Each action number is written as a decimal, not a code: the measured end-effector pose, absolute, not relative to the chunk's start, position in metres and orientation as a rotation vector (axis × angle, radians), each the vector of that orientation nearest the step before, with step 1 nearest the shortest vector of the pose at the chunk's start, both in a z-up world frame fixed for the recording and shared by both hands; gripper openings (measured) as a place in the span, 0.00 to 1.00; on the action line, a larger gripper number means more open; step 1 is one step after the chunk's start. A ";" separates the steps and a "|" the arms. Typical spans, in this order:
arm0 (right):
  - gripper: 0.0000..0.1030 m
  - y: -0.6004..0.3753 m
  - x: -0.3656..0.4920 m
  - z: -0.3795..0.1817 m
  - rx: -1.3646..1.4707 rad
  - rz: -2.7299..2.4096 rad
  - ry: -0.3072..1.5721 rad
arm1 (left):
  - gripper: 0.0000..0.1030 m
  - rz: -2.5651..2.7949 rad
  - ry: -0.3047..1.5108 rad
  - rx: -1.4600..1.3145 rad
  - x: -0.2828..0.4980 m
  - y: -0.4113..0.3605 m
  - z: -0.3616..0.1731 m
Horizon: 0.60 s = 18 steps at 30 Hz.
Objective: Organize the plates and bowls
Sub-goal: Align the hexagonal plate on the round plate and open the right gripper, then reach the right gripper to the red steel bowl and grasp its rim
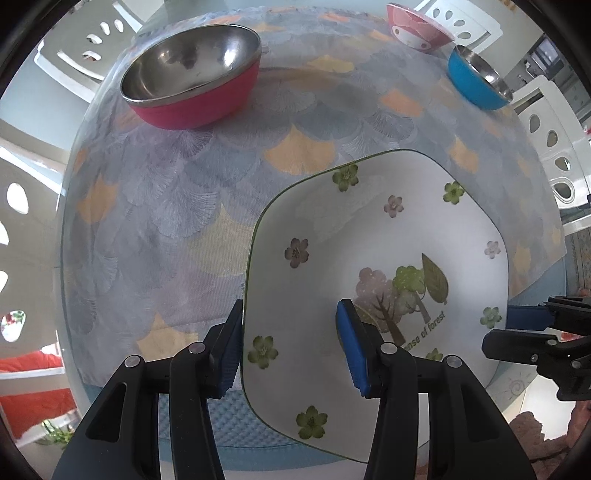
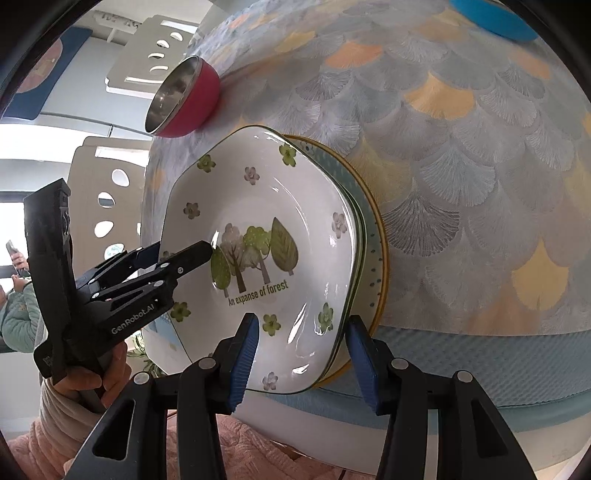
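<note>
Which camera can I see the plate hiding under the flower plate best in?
The right wrist view. There the lower plate, pale blue with a yellow rim, peeks out beside the flower plate. The left wrist view shows only the flower plate; the lower one is hidden.

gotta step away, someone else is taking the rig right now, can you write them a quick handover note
Left gripper: jaws apart, straddling the left edge of the white square plate with the forest print; not clamped.
Right gripper: jaws apart, straddling the same plate's near right edge; no grip visible.
Plates: the forest plate tops a stack at the near table edge, over a pale blue plate with a yellow rim.
Bowls: red steel-lined bowl far left, blue steel-lined bowl and pink patterned bowl far right, all separate on the patterned tablecloth.
Done: plates stacked.
Left: release the stack, gather the three bowls.
</note>
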State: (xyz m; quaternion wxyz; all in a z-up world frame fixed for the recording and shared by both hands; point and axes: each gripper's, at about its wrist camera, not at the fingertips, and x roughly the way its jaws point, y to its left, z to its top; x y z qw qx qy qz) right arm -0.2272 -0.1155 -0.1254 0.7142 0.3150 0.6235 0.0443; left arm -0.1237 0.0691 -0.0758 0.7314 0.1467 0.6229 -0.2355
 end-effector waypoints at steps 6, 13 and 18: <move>0.47 -0.132 -0.225 -0.115 0.724 0.115 1.336 | 0.43 -0.502 1.398 0.242 -0.110 0.086 -0.070; 0.47 -0.169 -0.197 -0.079 0.716 0.128 1.307 | 0.46 -0.423 1.383 0.183 -0.074 0.105 -0.046; 0.47 -0.169 -0.135 -0.023 0.543 0.190 1.282 | 0.46 -0.394 1.325 0.185 -0.036 0.120 -0.014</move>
